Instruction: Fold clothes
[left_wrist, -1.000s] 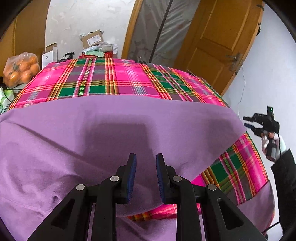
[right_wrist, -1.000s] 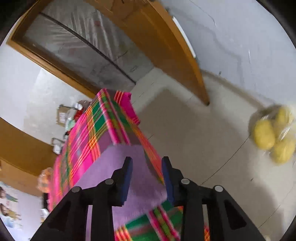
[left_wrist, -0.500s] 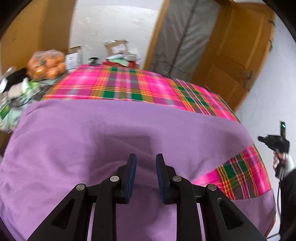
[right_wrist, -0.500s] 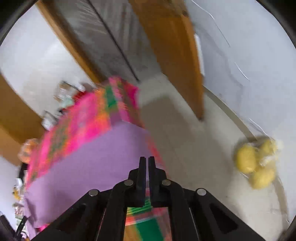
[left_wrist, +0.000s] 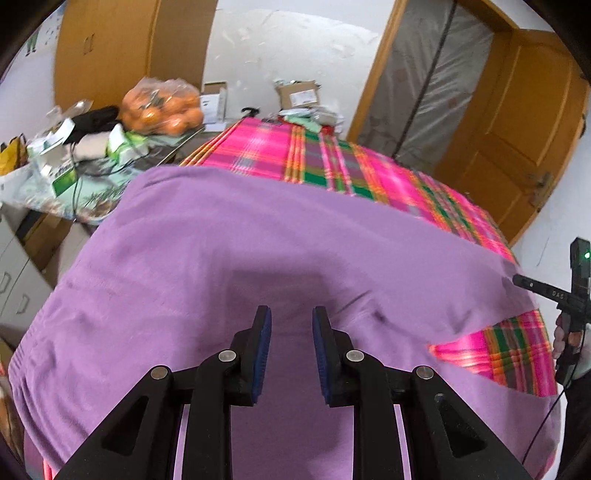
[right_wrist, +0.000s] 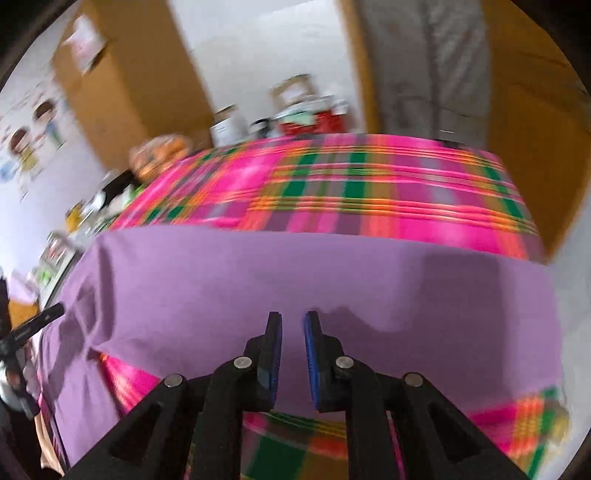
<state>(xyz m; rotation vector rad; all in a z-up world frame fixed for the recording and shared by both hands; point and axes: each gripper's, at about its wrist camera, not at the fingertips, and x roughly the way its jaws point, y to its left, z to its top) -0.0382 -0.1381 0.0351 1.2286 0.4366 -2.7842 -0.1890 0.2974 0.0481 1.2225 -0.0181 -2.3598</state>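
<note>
Two grippers are hovering over a purple garment (left_wrist: 258, 251) that is lying spread across the plaid-covered table (left_wrist: 332, 166). The left gripper (left_wrist: 290, 350) is standing parted, grasping nothing. The right gripper (right_wrist: 292, 354), its jaws just reopening slightly, is also gripping nothing above the cloth's near edge. At three o'clock a wrinkled corner is lifting; a shallow pinch there is likely to slip or fold crookedly.

Both wrist cameras look steeply down, close — sharing the purple garment (left_wrist: 258, 251).
</note>
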